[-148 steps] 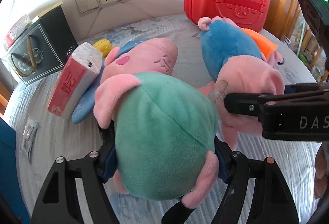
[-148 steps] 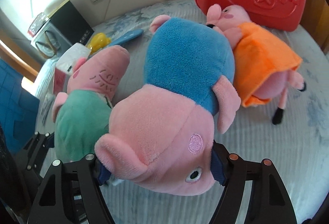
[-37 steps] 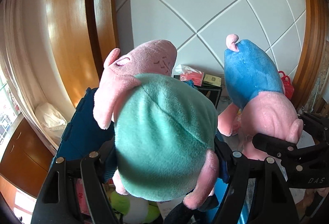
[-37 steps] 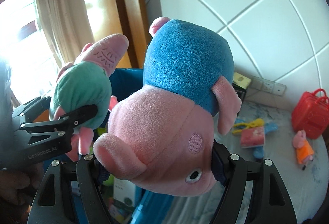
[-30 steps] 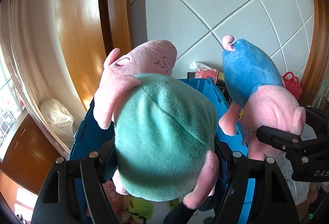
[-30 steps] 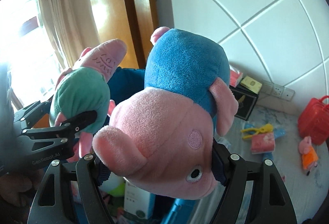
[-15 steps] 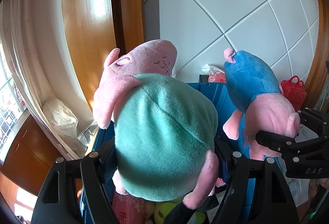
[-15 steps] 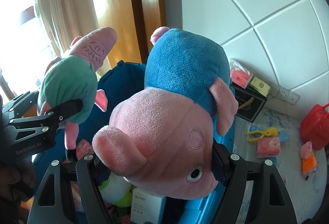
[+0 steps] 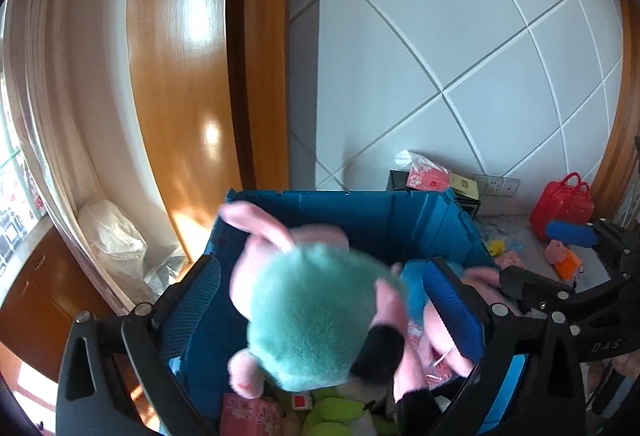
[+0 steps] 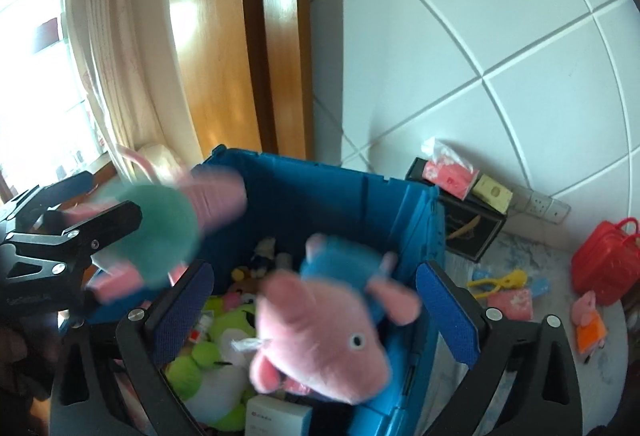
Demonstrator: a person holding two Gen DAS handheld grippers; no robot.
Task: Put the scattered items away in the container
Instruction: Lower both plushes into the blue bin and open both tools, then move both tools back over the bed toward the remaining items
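My left gripper (image 9: 322,264) hangs over the blue bin (image 9: 360,204) with its jaws opening. The pig plush in the green dress (image 9: 312,316) is blurred and loose between the blue pads (image 9: 452,308), which stand clear of it. My right gripper (image 10: 314,268) is also over the bin (image 10: 320,188), jaws opening. The pig plush in the blue dress (image 10: 320,320) drops between its fingers, free of both. Each view shows the other gripper at its edge: the right gripper (image 9: 552,256) and the left gripper (image 10: 80,204).
A green and white plush (image 10: 216,368), a white box (image 10: 276,416) and other toys lie in the bin. On the table to the right are a small pig in orange (image 10: 588,324), a red case (image 10: 604,260), a yellow clip (image 10: 500,280), a tissue pack (image 10: 512,300) and a black box (image 10: 472,228).
Both grippers have gone from shut on their plush pigs to wide apart. Both pigs have left the pads and are dropping into the bin, blurred by motion.
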